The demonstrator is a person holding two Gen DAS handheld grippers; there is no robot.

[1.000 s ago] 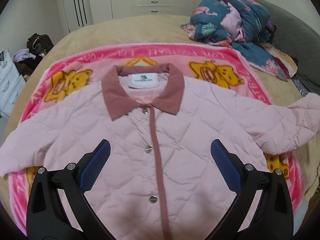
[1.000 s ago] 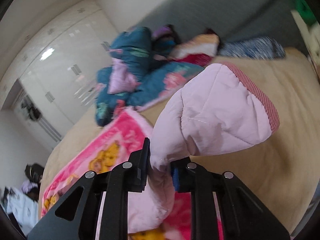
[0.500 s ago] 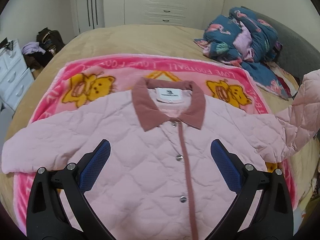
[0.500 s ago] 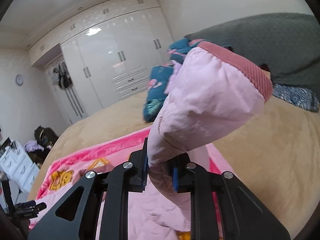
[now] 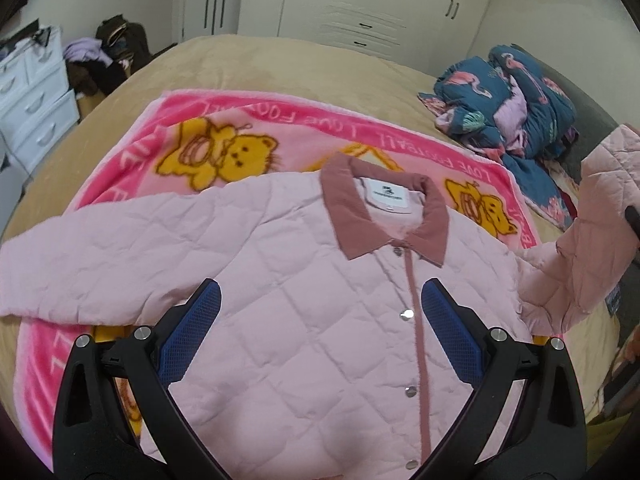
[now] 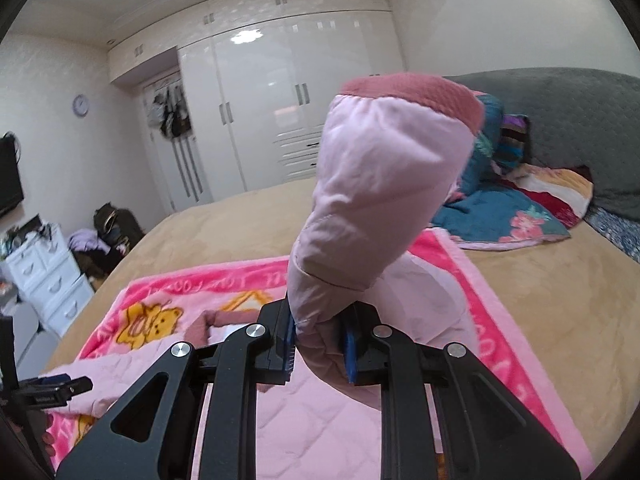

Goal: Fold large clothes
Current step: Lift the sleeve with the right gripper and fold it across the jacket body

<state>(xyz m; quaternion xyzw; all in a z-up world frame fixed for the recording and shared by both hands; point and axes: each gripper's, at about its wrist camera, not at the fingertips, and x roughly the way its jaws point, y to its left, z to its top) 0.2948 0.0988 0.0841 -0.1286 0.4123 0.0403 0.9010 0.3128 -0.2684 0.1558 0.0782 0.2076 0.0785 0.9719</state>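
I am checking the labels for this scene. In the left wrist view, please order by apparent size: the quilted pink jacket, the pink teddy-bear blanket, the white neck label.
1 and 2. Quilted pink jacket and pink teddy-bear blanket: unsure, since the jacket is nearer and covers much of the blanket.
3. White neck label: clearly smallest.

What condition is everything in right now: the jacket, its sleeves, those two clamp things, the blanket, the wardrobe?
Pink jacket: spread flat, front up, snapped closed.
Right-hand sleeve: lifted off the bed, pinched, cuff up.
Other sleeve: lying flat, stretched out.
Right gripper: jaws shut on the sleeve.
Left gripper: jaws open, empty, above the jacket.
Bear blanket: spread flat under the jacket.
Flamingo bedding: bundled in a heap.
Wardrobe: doors closed.
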